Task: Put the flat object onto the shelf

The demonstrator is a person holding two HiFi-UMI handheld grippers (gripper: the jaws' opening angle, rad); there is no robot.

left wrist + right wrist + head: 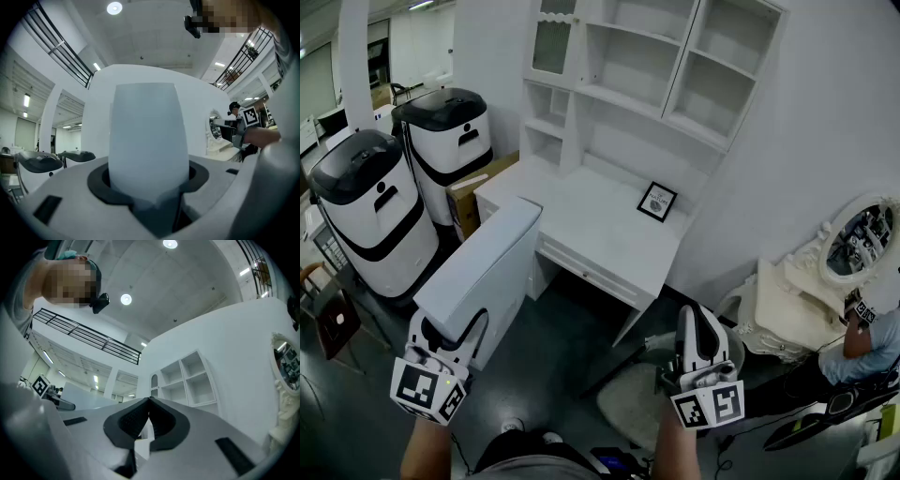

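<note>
**Fig.** L gripper (450,336), at lower left and pointing level, is clamping the near edge of the large pale grey flat rectangular panel (483,272). R gripper (697,339) is pointing slightly upward, jaws together & empty. The panel is hanging over dark floor (553,356) by the white desk (591,220), below the white open shelf unit (689,52). A small black-framed picture (657,202) is sitting on the desk, w/ two white-and-black bin-shaped machines (370,211) at left.
</note>
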